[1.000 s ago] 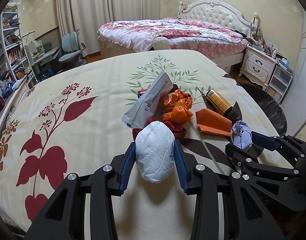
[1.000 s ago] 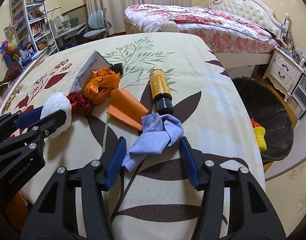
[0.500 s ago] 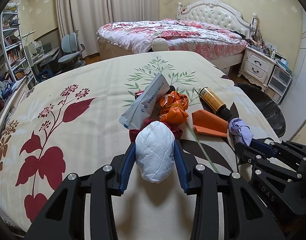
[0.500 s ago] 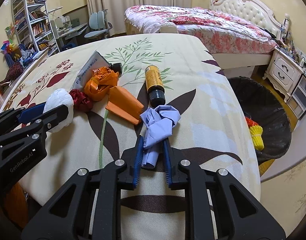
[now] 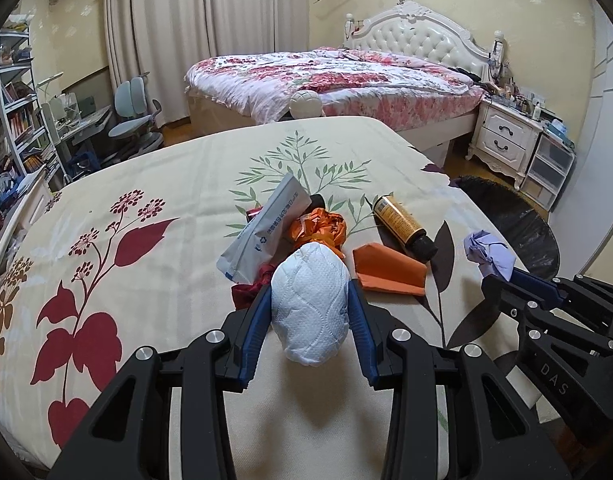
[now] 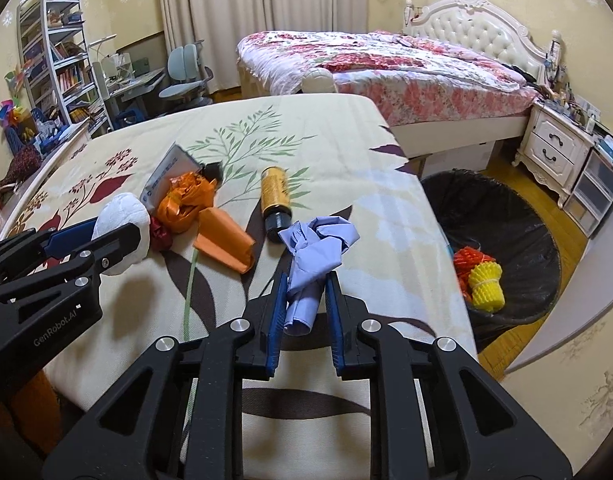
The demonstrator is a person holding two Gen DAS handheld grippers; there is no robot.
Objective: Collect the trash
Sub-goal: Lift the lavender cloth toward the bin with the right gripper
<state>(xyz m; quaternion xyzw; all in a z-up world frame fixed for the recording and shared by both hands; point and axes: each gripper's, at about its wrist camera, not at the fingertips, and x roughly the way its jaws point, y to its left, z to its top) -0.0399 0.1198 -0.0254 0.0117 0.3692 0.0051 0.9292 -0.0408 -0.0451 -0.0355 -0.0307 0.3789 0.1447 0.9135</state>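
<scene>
Two tongs are each gripping trash: the left tongs (image 5: 310, 312) are clamping a white paper wad (image 5: 310, 304), the right tongs (image 6: 305, 304) a crumpled lilac paper (image 6: 314, 252), near the surface's (image 6: 338, 148) right edge. Beyond that edge the black-lined bin (image 6: 506, 216) is sitting nearer the right tongs.

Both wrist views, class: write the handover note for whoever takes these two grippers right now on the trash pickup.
Left gripper: shut on the white paper wad.
Right gripper: jaws just closed on the lilac crumpled paper.
On the bedspread: amber bottle, orange folded paper, orange wrapper, grey pouch, red scrap.
Done: yellow and orange items already in the black-lined bin.
Left: bin both held pieces, then the rest.
</scene>
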